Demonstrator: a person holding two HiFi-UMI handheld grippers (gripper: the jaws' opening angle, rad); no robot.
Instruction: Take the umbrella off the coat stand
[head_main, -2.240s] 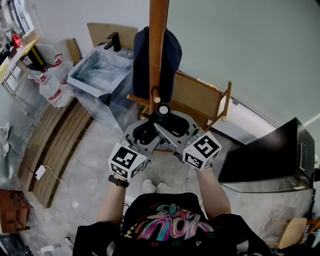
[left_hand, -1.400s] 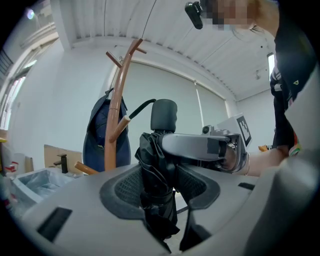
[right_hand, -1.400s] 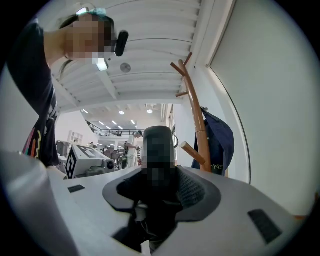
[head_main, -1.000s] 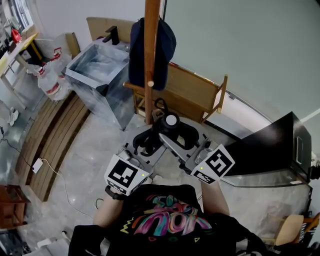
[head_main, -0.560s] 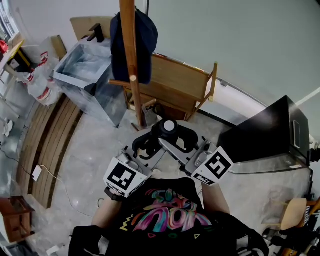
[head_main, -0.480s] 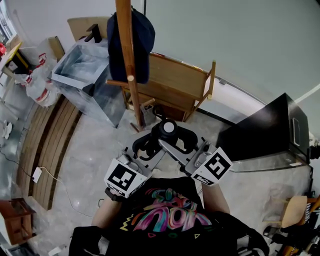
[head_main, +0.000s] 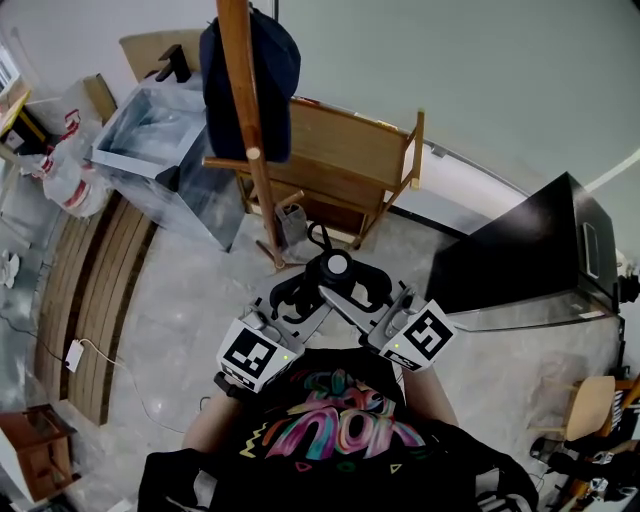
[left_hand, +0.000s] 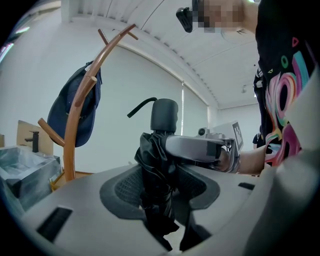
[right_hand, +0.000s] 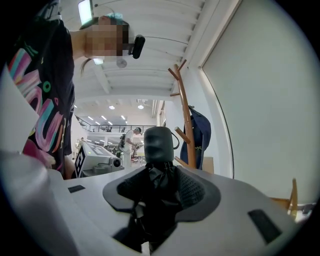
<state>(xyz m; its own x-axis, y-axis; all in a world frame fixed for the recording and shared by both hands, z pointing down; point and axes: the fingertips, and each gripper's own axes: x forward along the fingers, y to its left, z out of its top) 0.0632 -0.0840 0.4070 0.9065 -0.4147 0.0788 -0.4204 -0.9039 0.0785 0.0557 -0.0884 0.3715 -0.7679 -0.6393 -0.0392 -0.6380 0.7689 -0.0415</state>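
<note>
Right now you have both tools clamped on the folded black umbrella (head_main: 333, 285), one from each side. Your left tool (left_hand: 160, 200) has its jaws part-way apart, closed onto the bunched fabric of the canopy, which fills the gap between the pads. Your right tool (right_hand: 155, 200) grips the same bundle from the opposite side, its jaws a similar width apart and pressing on the cloth. In the left gripper view the right tool's jaw crosses in from 3 o'clock and lies against the umbrella just under the handle (left_hand: 164, 115).

The umbrella stands upright between your hands, with the rounded grey handle on top and a thin strap loop curling off it toward 10 o'clock. It touches no part of the coat stand (head_main: 245, 130). In the head view the wooden pole rises at 11 o'clock from the umbrella, well apart from it, with open floor (head_main: 190, 300) between them.

A dark blue cap (head_main: 275, 70) hangs on the stand near 12 o'clock. Behind the pole sits a wooden bench (head_main: 350, 150), and a black cabinet (head_main: 530, 250) stands at 3 o'clock. Both marker cubes sit close to your chest, at 6 o'clock from the umbrella.
</note>
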